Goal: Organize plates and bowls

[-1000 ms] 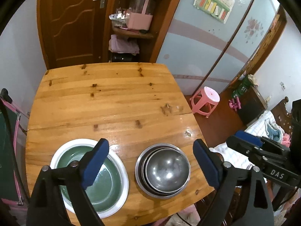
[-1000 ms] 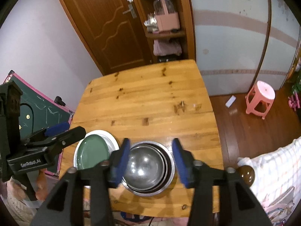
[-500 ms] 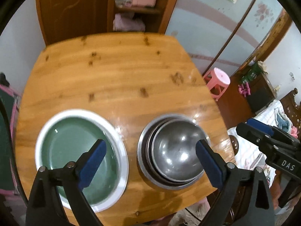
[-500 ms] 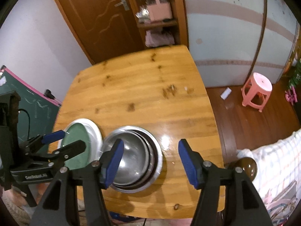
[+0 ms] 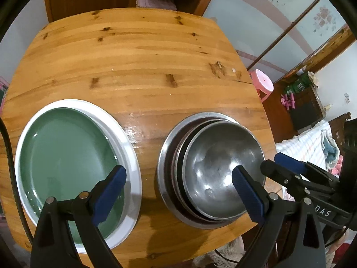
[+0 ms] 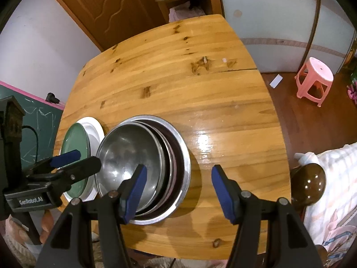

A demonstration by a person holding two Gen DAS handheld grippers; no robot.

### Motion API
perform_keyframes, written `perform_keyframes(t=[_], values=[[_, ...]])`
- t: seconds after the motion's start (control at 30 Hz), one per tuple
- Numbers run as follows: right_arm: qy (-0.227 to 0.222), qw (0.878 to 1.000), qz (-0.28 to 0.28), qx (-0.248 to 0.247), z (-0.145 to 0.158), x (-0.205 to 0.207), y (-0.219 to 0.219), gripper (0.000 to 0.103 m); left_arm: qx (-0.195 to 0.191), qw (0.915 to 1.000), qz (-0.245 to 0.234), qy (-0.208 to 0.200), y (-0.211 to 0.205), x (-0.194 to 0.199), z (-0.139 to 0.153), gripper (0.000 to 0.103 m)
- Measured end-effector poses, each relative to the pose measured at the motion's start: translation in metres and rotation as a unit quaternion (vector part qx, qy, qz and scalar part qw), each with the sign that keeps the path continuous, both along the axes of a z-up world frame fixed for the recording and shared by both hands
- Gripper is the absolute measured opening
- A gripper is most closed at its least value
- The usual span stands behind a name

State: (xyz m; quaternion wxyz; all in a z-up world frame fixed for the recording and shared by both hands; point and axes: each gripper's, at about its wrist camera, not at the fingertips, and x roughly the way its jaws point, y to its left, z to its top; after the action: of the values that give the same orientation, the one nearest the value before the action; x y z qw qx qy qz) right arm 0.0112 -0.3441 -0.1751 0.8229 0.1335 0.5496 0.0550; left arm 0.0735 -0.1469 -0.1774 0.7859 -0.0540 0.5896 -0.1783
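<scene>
Room: wooden tabletop (image 5: 145, 51) in a bedroom, a pink stool (image 6: 313, 79) on the floor beside it.
Bowls: nested steel bowls (image 5: 214, 169) stand near the front edge of the tabletop, inner ones off-centre.
Plates: green plate (image 5: 67, 156) lies on a white plate (image 5: 130, 156), just beside the bowls.
Risk: I judge that a push on the bowl rim could slide the stack toward the near edge; smooth steel may slip from the pads.
Left gripper (image 5: 178, 192): jaws spread wide, holding nothing, above the gap between plates and bowls.
Right gripper (image 6: 178, 192): jaws spread, empty, astride the right rim of the bowls, no contact visible.
</scene>
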Motion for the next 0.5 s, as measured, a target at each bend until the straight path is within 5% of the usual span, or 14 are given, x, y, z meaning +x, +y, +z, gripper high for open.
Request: perform_keyframes(t=[0.3, 0.5], values=[[0.016, 1.0, 0.004, 0.004, -0.01, 0.005, 0.002, 0.06, -0.005, 0.9998, -0.015, 0.015, -0.009, 0.003, -0.011, 0.087], [0.027, 1.0, 0.009, 0.008, -0.016, 0.009, 0.002, 0.051, -0.021, 0.9987, -0.021, 0.042, -0.01, 0.007, -0.022, 0.062]])
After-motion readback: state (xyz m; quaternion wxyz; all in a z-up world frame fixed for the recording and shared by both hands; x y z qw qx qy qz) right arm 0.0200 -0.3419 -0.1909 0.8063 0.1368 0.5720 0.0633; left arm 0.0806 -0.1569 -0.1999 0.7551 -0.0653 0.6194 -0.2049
